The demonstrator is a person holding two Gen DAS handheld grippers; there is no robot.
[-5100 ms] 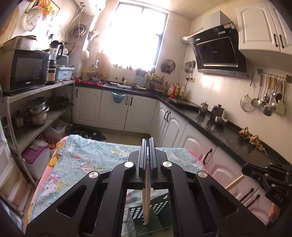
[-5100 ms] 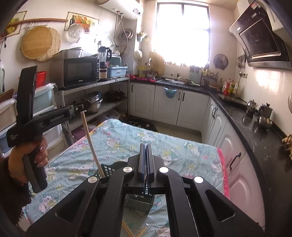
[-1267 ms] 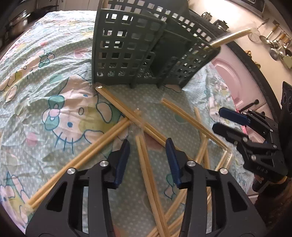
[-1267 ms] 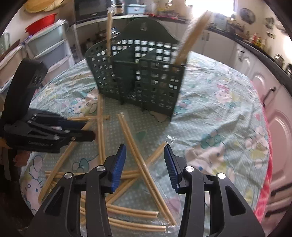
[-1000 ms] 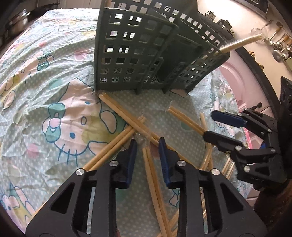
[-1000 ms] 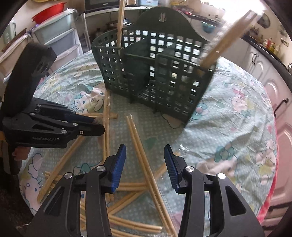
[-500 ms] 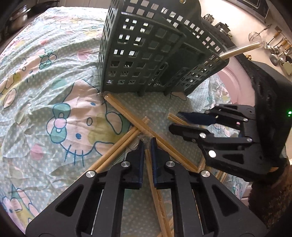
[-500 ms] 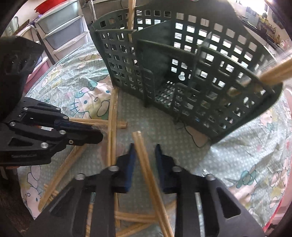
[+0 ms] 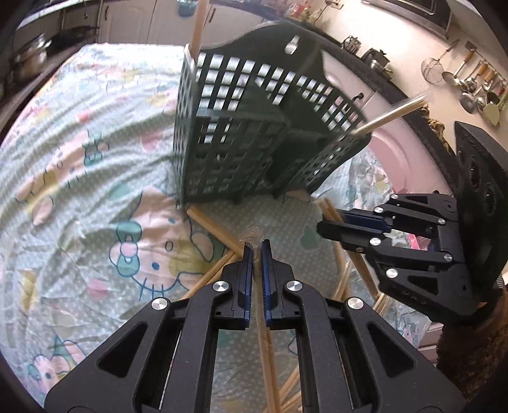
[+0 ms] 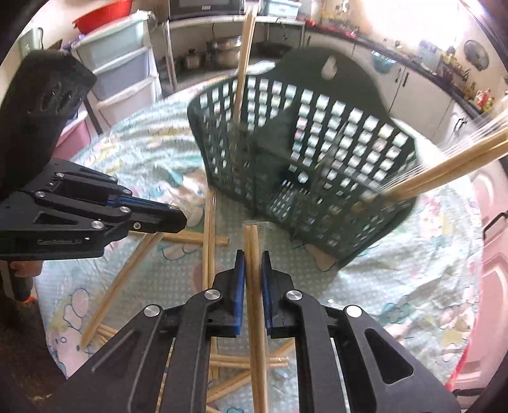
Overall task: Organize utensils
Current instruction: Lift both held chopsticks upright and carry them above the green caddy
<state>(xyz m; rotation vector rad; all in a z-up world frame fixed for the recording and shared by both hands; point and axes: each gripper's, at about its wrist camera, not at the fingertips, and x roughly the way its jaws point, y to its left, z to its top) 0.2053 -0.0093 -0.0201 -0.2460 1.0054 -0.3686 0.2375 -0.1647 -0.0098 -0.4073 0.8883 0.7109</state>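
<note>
A dark green slotted utensil basket (image 9: 254,136) stands on the cartoon-print cloth, and wooden chopsticks (image 9: 198,25) stick up out of it. More wrapped chopstick pairs (image 10: 208,241) lie scattered in front of it. My left gripper (image 9: 257,246) is shut on one wrapped pair (image 9: 257,279) near its tip. My right gripper (image 10: 252,254) is closing, with its blue pads against another pair (image 10: 255,317) that runs back between the fingers. In the basket (image 10: 301,159), one pair stands at the left and another (image 10: 444,171) leans out to the right. Each gripper shows in the other's view, close beside it.
The cloth (image 9: 79,159) covers a table between white cabinets and a dark counter. Plastic drawers (image 10: 127,63) stand at the back left. Ladles and strainers (image 9: 470,85) hang on the right wall. A person's hand (image 10: 23,270) holds the left gripper's handle.
Both grippers went from open over the pile to closed on a chopstick pair each. Both have lifted a little, and the basket now looks farther off.
</note>
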